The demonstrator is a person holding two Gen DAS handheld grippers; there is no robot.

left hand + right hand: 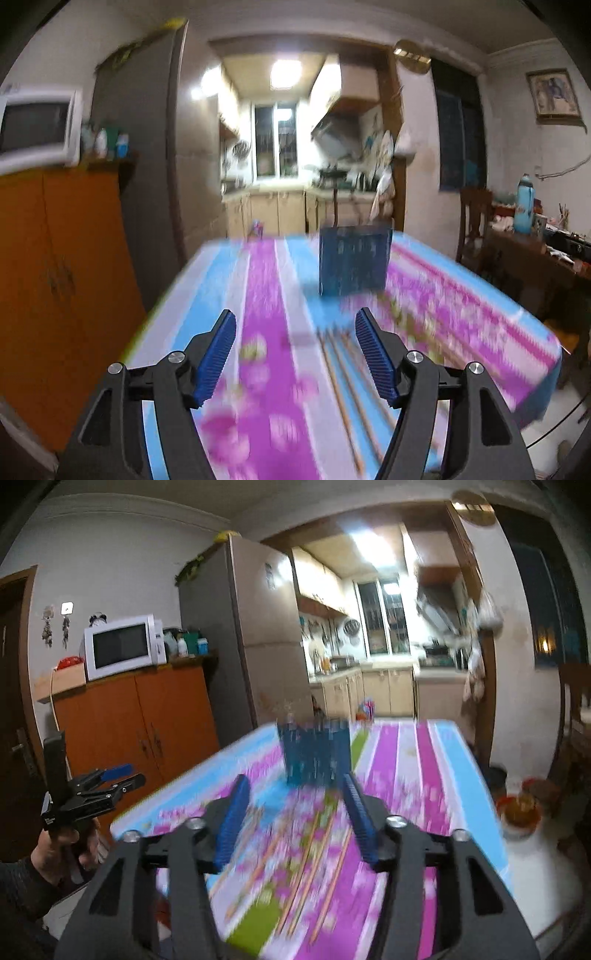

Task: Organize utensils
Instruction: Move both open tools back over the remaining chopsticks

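Several wooden chopsticks (351,391) lie lengthwise on the striped pink, blue and white tablecloth (266,295), near the front of the table. Beyond them stands a dark blue slotted utensil holder (354,260), upright. My left gripper (295,354) is open above the cloth with nothing between its blue pads; the chopsticks lie just under its right finger. In the right wrist view, blurred chopsticks (317,860) run below my right gripper (295,812), which is open and empty, and the holder (314,753) stands past it. The left gripper (118,775) shows there at far left in a hand.
An orange cabinet (136,720) with a white microwave (123,646) stands left of the table, a grey fridge (255,627) behind it. A dark side table (535,251) with a blue bottle (524,203) is at right. Red bowls (517,808) sit on the floor.
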